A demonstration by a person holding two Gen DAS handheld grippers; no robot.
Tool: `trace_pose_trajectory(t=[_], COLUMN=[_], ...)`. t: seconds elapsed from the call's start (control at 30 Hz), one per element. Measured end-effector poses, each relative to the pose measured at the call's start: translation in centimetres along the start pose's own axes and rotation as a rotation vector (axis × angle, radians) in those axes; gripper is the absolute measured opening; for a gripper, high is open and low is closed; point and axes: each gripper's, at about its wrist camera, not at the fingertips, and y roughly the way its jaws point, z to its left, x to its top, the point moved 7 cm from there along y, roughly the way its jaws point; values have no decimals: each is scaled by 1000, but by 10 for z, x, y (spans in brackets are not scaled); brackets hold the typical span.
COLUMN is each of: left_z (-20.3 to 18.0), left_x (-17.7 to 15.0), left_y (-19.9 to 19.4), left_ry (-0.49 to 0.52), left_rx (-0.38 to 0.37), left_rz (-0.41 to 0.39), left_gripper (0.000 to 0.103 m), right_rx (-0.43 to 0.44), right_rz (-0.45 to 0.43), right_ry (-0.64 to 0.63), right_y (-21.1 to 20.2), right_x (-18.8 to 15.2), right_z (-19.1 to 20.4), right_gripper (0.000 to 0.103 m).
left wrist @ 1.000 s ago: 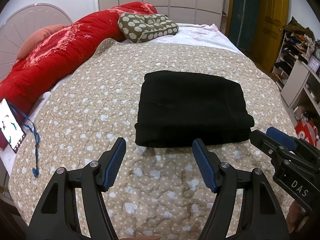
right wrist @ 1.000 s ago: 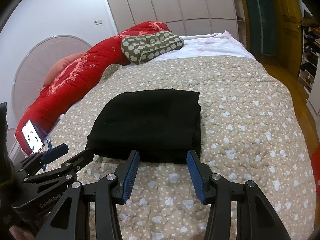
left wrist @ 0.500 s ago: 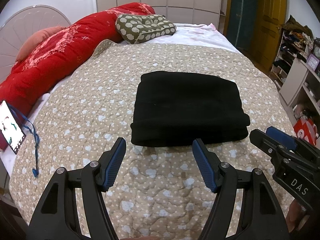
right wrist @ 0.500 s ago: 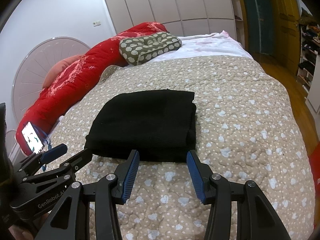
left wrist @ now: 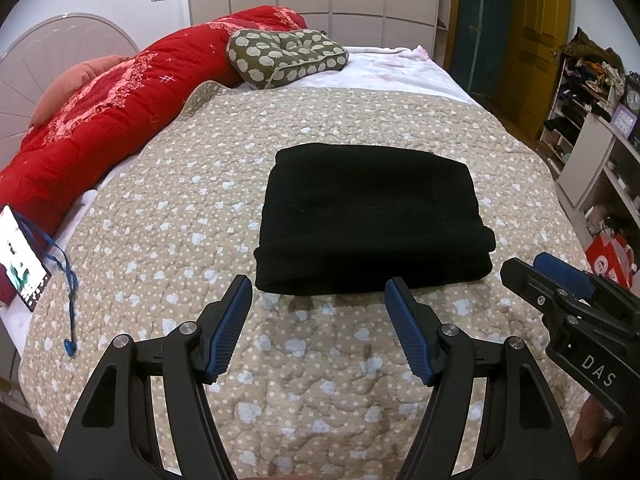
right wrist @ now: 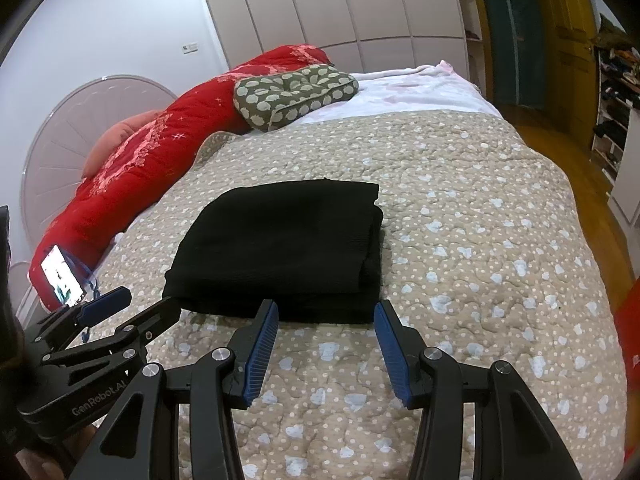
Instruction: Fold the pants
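Black pants (left wrist: 372,216) lie folded in a neat rectangle on the bed's dotted quilt (left wrist: 168,216). Left tongs (left wrist: 318,304) and right tongs (right wrist: 324,320) hover just before them, both spread apart, holding nothing.

We are in a home bedroom: we see a bed with a dotted beige quilt (left wrist: 168,216), a red duvet (left wrist: 100,128), a green cushion (left wrist: 284,58), a white wardrobe (right wrist: 360,12) and cluttered shelves (left wrist: 580,92).
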Motion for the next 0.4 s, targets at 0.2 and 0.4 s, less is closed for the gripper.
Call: trace_pose_trajectory(t=[0.2, 0.4], left_z=[1, -2], left_x=[0, 0], left_y=[0, -1], left_ry=[-1, 20], left_rx=[-5, -7], left_rz=[-1, -24], left_gripper=[70, 70], right_rx=[-3, -18], right_rz=[2, 2], right_ry=[1, 6], right_y=[0, 1], right_x=[-1, -4], right_z=[-3, -9], right_gripper=[49, 49])
